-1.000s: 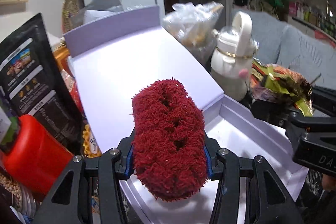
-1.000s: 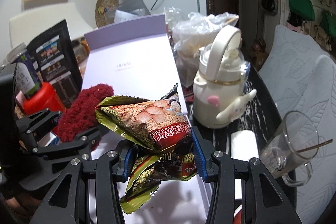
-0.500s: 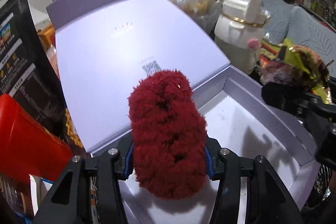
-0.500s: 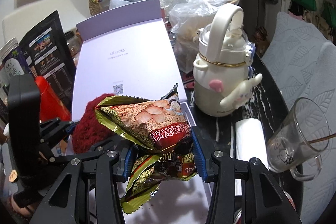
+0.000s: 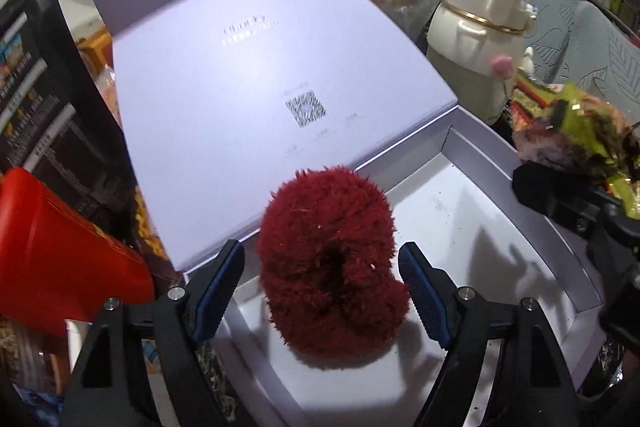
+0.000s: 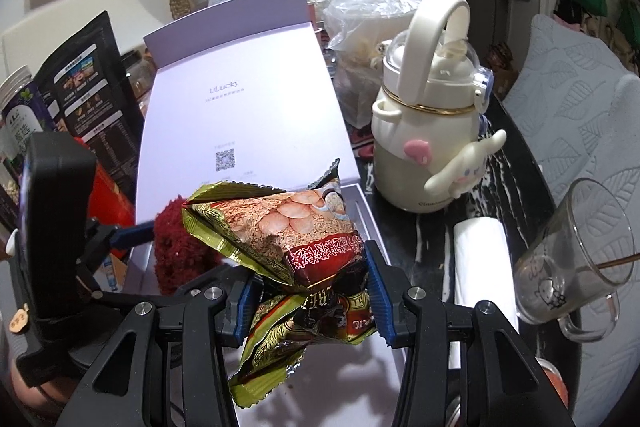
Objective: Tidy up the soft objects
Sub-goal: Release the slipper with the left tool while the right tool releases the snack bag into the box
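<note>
Releasing the red fluffy pad (image 5: 330, 267) into the lilac box (image 5: 536, 223), near the back wall under the raised lid (image 5: 256, 75). Left gripper (image 5: 320, 279) just opened, blue pads standing clear on both sides, nothing pressed. Best done by lifting straight up and back so no fingertip snags the fluff or drags the pad off the box floor; worth checking it sits flat, not propped against the wall. Pad between the two fingers (image 5: 420, 291), apart from both, bulging slightly toward the right-hand one. Right gripper (image 6: 308, 303) clamped on crinkly snack packets (image 6: 288, 247), held over the front of the box, beside and just in front of the pad. Probably next: setting the packets into the free floor space, well clear of the white kettle (image 6: 432, 131) and glass mug (image 6: 580, 259).
</note>
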{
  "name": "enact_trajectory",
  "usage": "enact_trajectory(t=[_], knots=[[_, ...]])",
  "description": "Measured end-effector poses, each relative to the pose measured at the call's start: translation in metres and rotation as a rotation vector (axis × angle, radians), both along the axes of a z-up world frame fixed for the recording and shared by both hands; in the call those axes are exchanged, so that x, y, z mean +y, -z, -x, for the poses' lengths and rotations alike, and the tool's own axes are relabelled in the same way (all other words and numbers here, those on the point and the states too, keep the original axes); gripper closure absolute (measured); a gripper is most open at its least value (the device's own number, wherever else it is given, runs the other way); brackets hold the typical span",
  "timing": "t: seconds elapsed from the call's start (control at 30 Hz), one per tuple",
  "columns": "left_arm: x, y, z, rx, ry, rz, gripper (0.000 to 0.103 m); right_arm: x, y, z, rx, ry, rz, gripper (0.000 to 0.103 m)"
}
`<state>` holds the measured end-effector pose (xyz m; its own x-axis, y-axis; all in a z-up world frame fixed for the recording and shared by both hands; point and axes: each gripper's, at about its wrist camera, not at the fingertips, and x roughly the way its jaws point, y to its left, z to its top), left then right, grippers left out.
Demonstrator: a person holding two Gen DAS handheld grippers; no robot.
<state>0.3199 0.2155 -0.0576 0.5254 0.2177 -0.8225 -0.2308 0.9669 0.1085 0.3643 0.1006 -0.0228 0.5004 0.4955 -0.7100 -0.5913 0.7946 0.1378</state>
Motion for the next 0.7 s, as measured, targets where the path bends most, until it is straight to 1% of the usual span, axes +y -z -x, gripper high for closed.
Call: enact_trajectory(t=[0.07, 0.13, 0.17, 0.2, 0.3, 0.4, 0.53, 0.7], knots=[[-0.001, -0.006, 0.006, -0.012, 0.005, -0.002, 0.024, 0.002, -0.002, 0.003, -0.009, -0.01, 0.002, 0.054], [0.0, -0.014, 0.014, -0.027, 0.003, 0.001, 0.024, 0.005, -0.004, 0.006, -0.017, -0.022, -0.003, 0.044], [0.0, -0.018, 0.017, -0.038, 0.001, -0.003, 0.024, 0.005, -0.005, 0.007, -0.018, -0.025, -0.007, 0.035], [-0.001, -0.02, 0.019, -0.045, -0.001, -0.009, 0.024, 0.005, -0.006, 0.008, -0.017, -0.026, -0.011, 0.033], [-0.002, -0.027, 0.023, -0.063, -0.007, -0.02, 0.024, 0.005, -0.01, 0.011, -0.025, -0.024, -0.015, 0.031], [0.002, -0.033, 0.027, -0.076, -0.012, -0.016, 0.024, 0.002, -0.014, 0.012, -0.032, -0.019, -0.023, 0.03], [0.005, -0.041, 0.023, -0.093, -0.014, -0.008, 0.024, -0.001, -0.021, 0.013, -0.037, 0.001, -0.026, 0.03], [0.0, -0.052, 0.026, -0.127, -0.003, 0.001, 0.024, -0.006, -0.035, 0.024, -0.077, 0.01, -0.033, 0.03]])
